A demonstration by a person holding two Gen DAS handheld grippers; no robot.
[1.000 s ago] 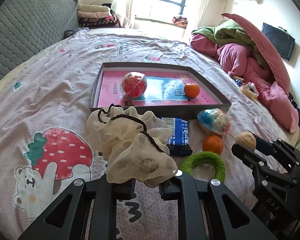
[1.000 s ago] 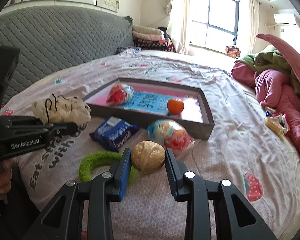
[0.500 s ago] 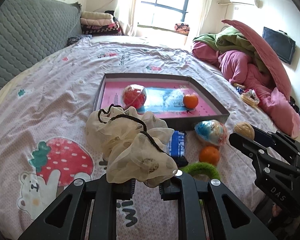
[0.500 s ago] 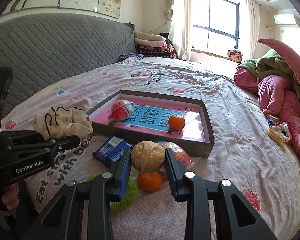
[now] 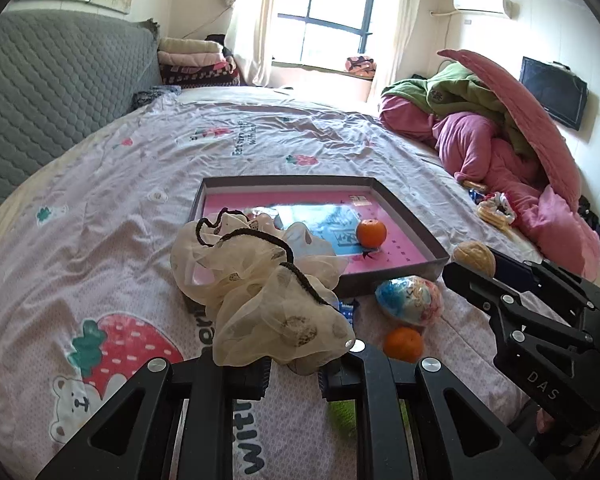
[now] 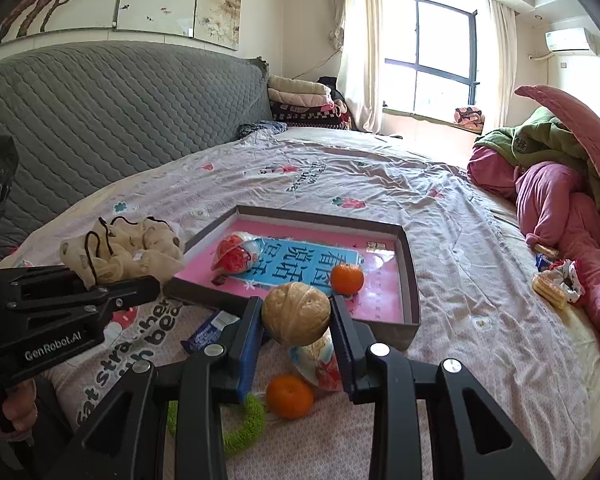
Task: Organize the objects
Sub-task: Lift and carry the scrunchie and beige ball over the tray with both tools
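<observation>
My left gripper is shut on a cream ruffled scrunchie and holds it above the bed, just before the near-left corner of the grey tray. My right gripper is shut on a tan walnut-shaped ball, held above the tray's near edge. The ball also shows in the left wrist view. In the tray lie an orange and a red-and-white wrapped ball.
On the bed before the tray lie a colourful wrapped egg, a second orange, a green ring and a blue packet. Pink and green bedding is piled at the right, with snack wrappers beside it.
Both grippers have risen and moved forward toward the tray, each still holding its object. The walnut ball has lifted off the bed, uncovering the second orange below it.
</observation>
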